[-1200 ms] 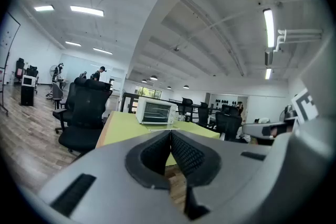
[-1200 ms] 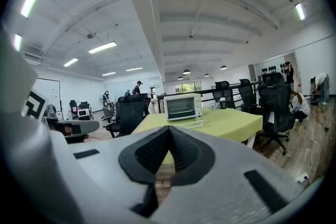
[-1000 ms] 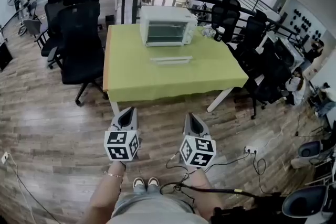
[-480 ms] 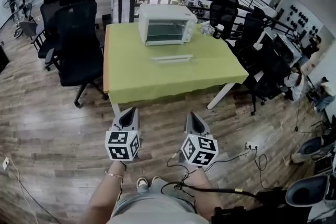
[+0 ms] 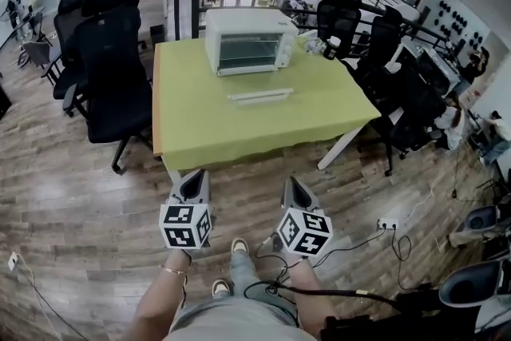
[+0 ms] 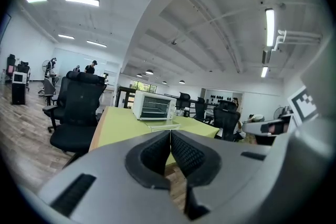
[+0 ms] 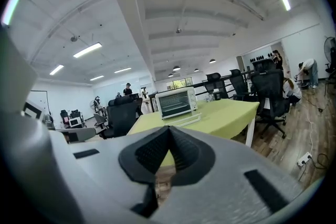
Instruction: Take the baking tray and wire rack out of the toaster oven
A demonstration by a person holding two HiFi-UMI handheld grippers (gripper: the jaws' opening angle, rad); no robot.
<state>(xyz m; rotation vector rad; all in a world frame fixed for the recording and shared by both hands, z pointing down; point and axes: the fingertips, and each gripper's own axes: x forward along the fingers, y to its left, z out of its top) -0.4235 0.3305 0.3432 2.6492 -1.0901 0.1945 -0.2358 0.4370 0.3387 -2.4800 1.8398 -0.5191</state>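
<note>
Green-covered surface stands well ahead, the oven at its far end; tray and rack, presumably inside, are likely light, stiff, slick metal, best pinched at the near rim, while left gripper and right gripper hang pressed together, empty.
</note>
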